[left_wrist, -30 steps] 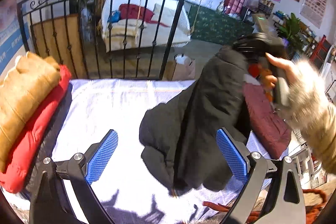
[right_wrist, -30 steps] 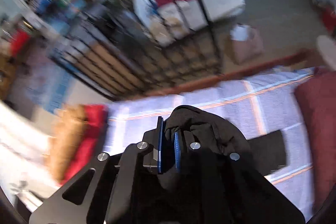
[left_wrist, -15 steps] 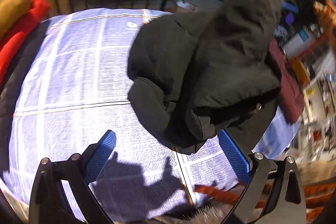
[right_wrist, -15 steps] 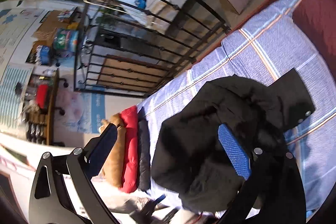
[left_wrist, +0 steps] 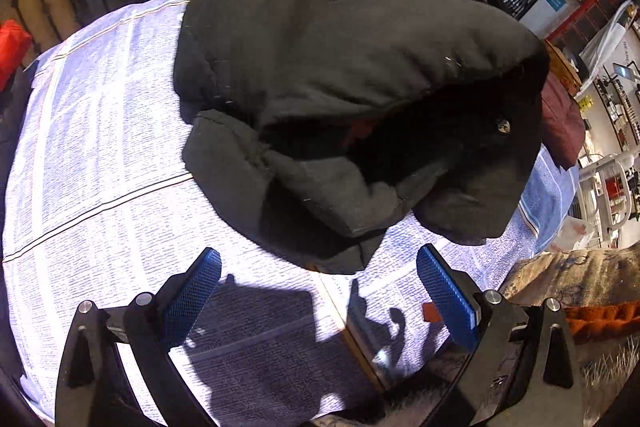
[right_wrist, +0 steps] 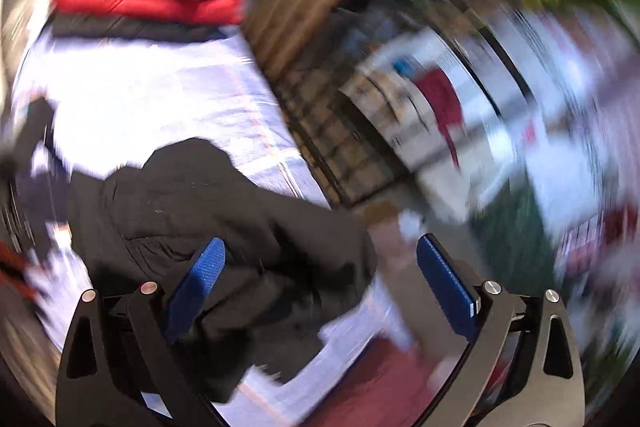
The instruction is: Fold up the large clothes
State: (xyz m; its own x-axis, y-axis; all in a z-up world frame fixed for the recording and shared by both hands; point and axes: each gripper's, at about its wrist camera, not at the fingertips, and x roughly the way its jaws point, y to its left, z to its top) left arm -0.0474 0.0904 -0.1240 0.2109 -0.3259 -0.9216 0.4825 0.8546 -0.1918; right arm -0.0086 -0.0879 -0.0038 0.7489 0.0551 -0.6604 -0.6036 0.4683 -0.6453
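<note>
A dark, padded, hooded coat (left_wrist: 340,75) lies crumpled in a heap on the pale checked sheet (left_wrist: 100,155), with one snap visible inside its opening. No writing is legible. It sits just ahead of the left tongs (left_wrist: 318,293), jaws apart and empty. The right tongs (right_wrist: 320,277), also apart, hover over its edge in a blurred view.

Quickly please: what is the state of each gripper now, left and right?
Left gripper: open, holding nothing, above the bed sheet just short of the dark jacket.
Right gripper: open, holding nothing.
</note>
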